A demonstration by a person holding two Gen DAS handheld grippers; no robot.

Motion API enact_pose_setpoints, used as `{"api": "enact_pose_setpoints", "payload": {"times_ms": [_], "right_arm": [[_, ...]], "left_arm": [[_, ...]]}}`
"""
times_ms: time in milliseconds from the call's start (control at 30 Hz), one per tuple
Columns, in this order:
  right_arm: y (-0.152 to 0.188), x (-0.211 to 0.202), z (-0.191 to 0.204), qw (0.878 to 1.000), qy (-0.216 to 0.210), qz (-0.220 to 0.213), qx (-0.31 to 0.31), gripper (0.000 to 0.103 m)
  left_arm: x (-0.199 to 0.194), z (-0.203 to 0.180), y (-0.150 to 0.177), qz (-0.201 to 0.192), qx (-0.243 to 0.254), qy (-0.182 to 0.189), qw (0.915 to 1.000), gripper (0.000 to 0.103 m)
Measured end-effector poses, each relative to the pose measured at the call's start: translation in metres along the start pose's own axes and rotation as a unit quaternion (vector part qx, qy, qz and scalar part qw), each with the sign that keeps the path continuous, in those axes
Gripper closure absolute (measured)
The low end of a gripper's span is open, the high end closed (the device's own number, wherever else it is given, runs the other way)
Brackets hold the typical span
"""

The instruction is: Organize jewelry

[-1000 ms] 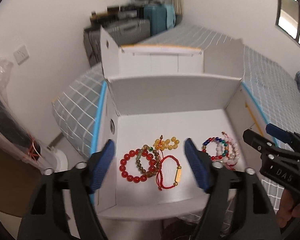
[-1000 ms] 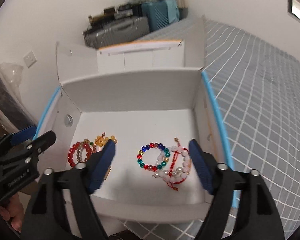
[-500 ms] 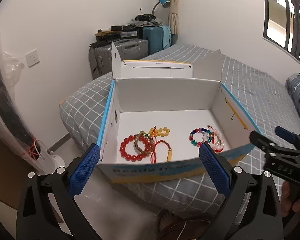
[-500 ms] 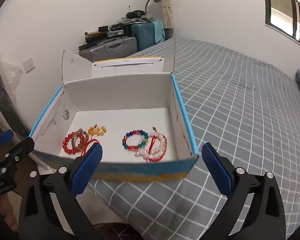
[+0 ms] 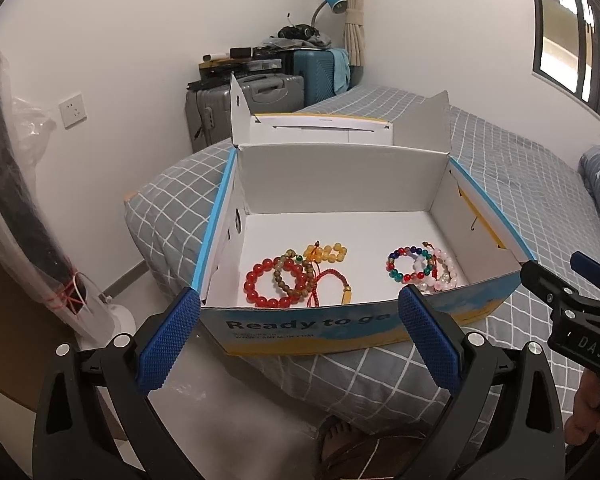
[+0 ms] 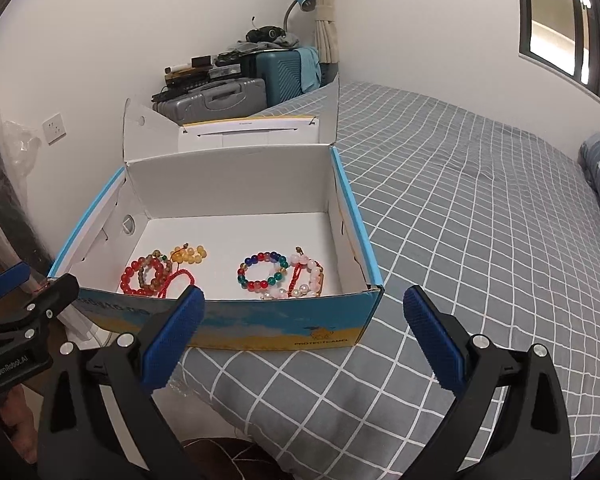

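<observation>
One bed (image 6: 480,208) with a grey checked cover carries one open cardboard box (image 6: 284,324) at its near corner. Two suitcases (image 5: 260,92) stand against the far wall. Two claws are present: the left claw (image 5: 296,336) and the right claw (image 6: 302,336), both with jaws apart and nothing between them, having just been opening; both sit short of the box front. Two bracelet clusters lie on the box floor: a left cluster (image 5: 296,276) and a right cluster (image 5: 420,268). Overlap prevents an exact bracelet count. The front wall hides each cluster's near edge.
</observation>
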State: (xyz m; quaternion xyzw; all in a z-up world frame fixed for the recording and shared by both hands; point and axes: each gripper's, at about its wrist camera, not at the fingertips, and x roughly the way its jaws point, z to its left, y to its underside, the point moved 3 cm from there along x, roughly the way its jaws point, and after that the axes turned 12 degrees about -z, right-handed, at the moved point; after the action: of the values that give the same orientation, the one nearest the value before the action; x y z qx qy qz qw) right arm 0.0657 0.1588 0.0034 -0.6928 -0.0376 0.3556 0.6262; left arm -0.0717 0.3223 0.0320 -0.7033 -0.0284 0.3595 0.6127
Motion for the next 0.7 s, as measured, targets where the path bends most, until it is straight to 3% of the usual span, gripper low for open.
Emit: {"api": "enact_pose_setpoints", "payload": {"times_ms": [700], "right_arm": [[0.0009, 0.0005, 0.0019, 1.000, -0.001, 0.004, -0.004, 0.007]], "left_arm": [[0.0042, -0.0084, 0.0012, 0.003, 0.011, -0.003, 0.9999, 0.006]]}}
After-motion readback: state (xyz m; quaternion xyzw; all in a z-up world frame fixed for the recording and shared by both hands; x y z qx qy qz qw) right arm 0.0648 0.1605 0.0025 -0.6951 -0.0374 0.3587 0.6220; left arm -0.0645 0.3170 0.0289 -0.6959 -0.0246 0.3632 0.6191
